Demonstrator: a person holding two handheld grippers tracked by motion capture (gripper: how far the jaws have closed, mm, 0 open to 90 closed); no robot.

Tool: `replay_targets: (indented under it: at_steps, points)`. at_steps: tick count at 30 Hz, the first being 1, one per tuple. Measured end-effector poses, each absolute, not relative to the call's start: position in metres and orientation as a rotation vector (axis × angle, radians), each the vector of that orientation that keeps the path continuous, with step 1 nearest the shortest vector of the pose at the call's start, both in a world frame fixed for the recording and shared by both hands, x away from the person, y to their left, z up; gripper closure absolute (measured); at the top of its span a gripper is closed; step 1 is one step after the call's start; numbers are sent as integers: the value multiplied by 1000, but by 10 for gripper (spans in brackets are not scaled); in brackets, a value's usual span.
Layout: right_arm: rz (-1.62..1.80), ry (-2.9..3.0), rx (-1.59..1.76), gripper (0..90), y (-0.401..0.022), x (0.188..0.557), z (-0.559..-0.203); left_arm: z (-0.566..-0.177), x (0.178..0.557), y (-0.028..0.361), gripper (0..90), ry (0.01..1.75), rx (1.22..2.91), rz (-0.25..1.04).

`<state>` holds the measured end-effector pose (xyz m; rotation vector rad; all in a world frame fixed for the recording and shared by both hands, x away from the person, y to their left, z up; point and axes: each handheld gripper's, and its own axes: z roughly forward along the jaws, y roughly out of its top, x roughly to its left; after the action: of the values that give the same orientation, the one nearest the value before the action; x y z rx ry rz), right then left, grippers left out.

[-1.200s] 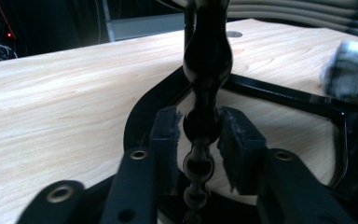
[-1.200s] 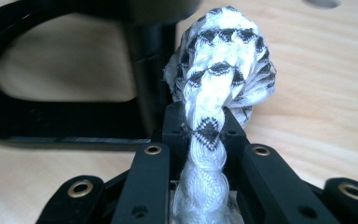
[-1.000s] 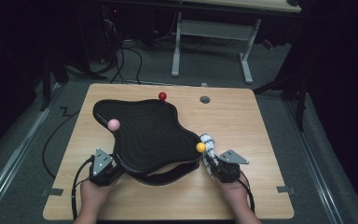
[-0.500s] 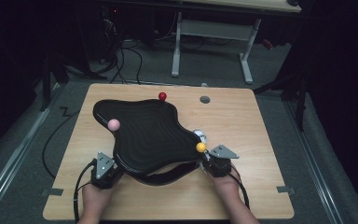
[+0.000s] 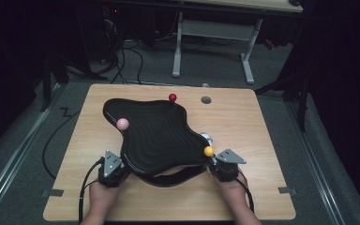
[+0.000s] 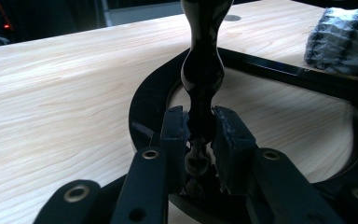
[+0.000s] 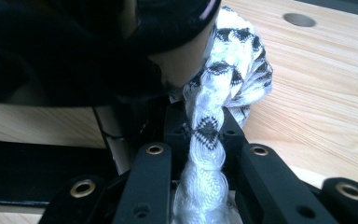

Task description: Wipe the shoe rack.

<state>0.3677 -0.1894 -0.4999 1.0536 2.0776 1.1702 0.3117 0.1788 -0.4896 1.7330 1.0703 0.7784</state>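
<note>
Both grippers clamped at the near table edge.
Your left gripper (image 5: 117,169) pinches the glossy black wavy-topped stand's (image 5: 157,136) slim post (image 6: 202,70); its jaws have just closed. Your right gripper (image 5: 219,168) squeezes the white black-patterned cloth (image 7: 228,70) beside it.

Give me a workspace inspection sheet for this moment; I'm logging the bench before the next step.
Surface: light wooden table, a round hole near its far edge.
Job's things: black wavy tray on a black frame; white-and-black cloth bunched beside the tray's right corner.
Clutter: pink ball, red ball and yellow ball around the tray's rim.
Grippers: left gripper shut on a black post of the tray's stand; right gripper shut on the cloth.
Cables: one trails from each gripper toward the person; more lie on the floor behind.
Surroundings: dark room, grey floor, white desk legs beyond.
</note>
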Motion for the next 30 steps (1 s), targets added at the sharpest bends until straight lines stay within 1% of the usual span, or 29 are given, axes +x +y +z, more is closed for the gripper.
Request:
replay_targets:
  at_steps: [5, 15, 21, 22, 23, 24, 27, 30]
  points:
    - [1152, 2044, 1096, 798, -207, 359, -501, -489, 322, 161, 743, 1023, 1751, 745]
    - [1095, 1964, 1197, 797, -252, 331, -504, -489, 348, 119, 742, 932, 1782, 684]
    - [1069, 1945, 1225, 796, -264, 319, -506, -489, 357, 110, 738, 918, 1783, 674]
    - [1068, 1944, 1231, 796, -265, 318, -506, -489, 357, 110, 730, 914, 1782, 671]
    - [1064, 1944, 1225, 797, -265, 317, -507, -488, 357, 110, 695, 912, 1778, 671]
    - [1064, 1944, 1225, 797, -265, 317, -507, -487, 357, 110, 695, 914, 1770, 672]
    - [1062, 1944, 1226, 797, -264, 317, -507, -486, 355, 112, 629, 922, 1762, 674]
    - [1060, 1947, 1229, 797, -264, 318, -507, -487, 353, 114, 615, 924, 1771, 676]
